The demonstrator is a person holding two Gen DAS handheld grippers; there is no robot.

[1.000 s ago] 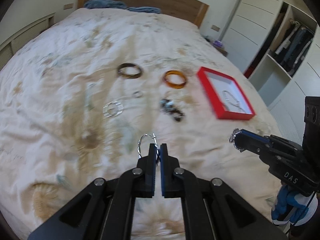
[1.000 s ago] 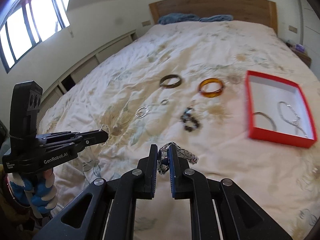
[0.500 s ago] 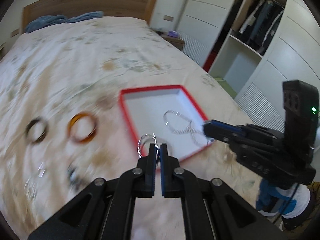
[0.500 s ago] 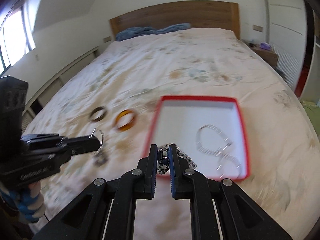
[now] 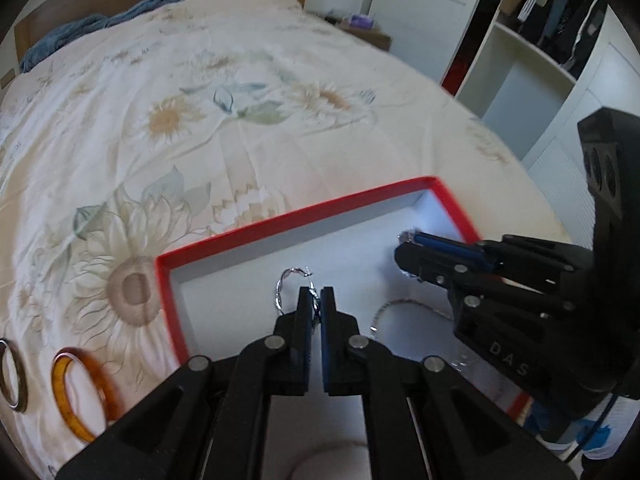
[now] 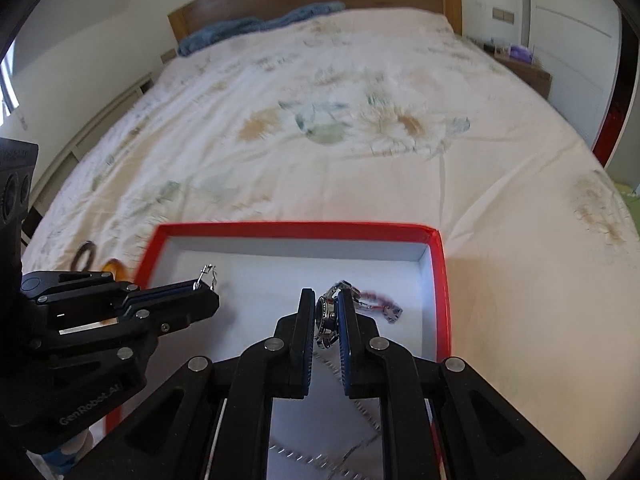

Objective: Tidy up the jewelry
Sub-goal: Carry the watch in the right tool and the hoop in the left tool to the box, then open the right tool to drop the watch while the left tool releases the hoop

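Jewelry is showing here as five pieces that can be counted: one twisted silver hoop [image 5: 294,289] being pinched edge-on by the closed left claw [image 5: 316,295], one steel wristwatch [image 6: 329,317] being gripped by its case in the right claw [image 6: 325,300], one thin silver chain [image 5: 394,307] lying on the white floor of the one red box [image 5: 280,218], and two bangles lying on the bed [image 5: 208,92] left of the box, an amber bangle [image 5: 82,394] and a dark bangle [image 5: 12,374]. Both claws are hovering over the box's inside, the hoop near its left wall, the watch nearer its right wall with the band [image 6: 374,303] trailing blurred to the right. The chain is being largely covered by the right claw's body in the left wrist view, and the dark bangle is being cut off by the picture's edge; in the right wrist view both bangles are peeking out only partly behind the left claw. A second ago both claws were hanging over the open bedspread with the box well off to the right; now they are standing above it, each grip unchanged, and the beaded bracelet and small rings seen then are falling outside both views.
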